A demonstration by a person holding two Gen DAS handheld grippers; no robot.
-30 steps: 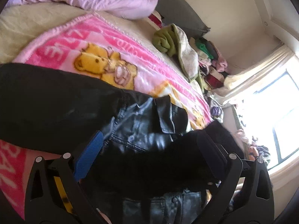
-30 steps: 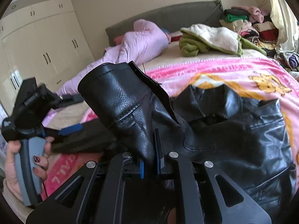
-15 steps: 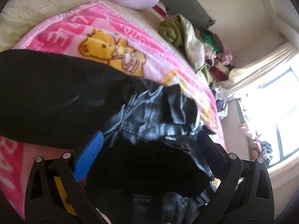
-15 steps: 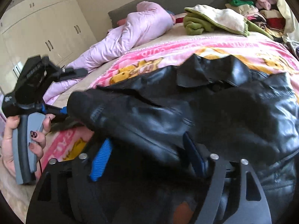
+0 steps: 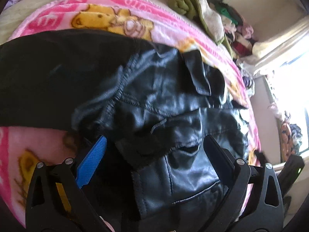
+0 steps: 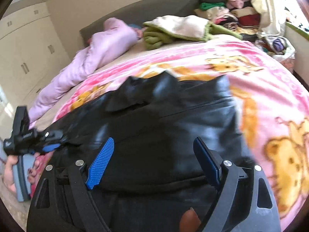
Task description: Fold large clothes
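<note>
A black leather jacket [image 5: 170, 104] lies on the pink bear-print blanket [image 5: 119, 23], with a sleeve folded across its body. My left gripper [image 5: 154, 148] hovers low over the jacket's hem, open, with the leather under its spread fingers and not pinched. In the right wrist view the jacket [image 6: 173, 127] fills the middle. My right gripper [image 6: 154, 154] is above it, its jaws opening wide, and nothing is pressed between the pads. The left gripper [image 6: 56, 141] shows at the far left in a person's hand [image 6: 9, 172], at the jacket's edge.
A lilac puffy quilt [image 6: 100, 52] lies at the head of the bed. A green and cream garment [image 6: 173, 29] and a pile of clothes [image 6: 231, 13] sit at the far right. Cream wardrobes [image 6: 25, 58] stand to the left; a bright window [image 5: 289, 96] is on the right.
My right gripper went from shut on the raised jacket sleeve to wide open; the sleeve now lies flat across the jacket. My left gripper sank closer to the jacket.
</note>
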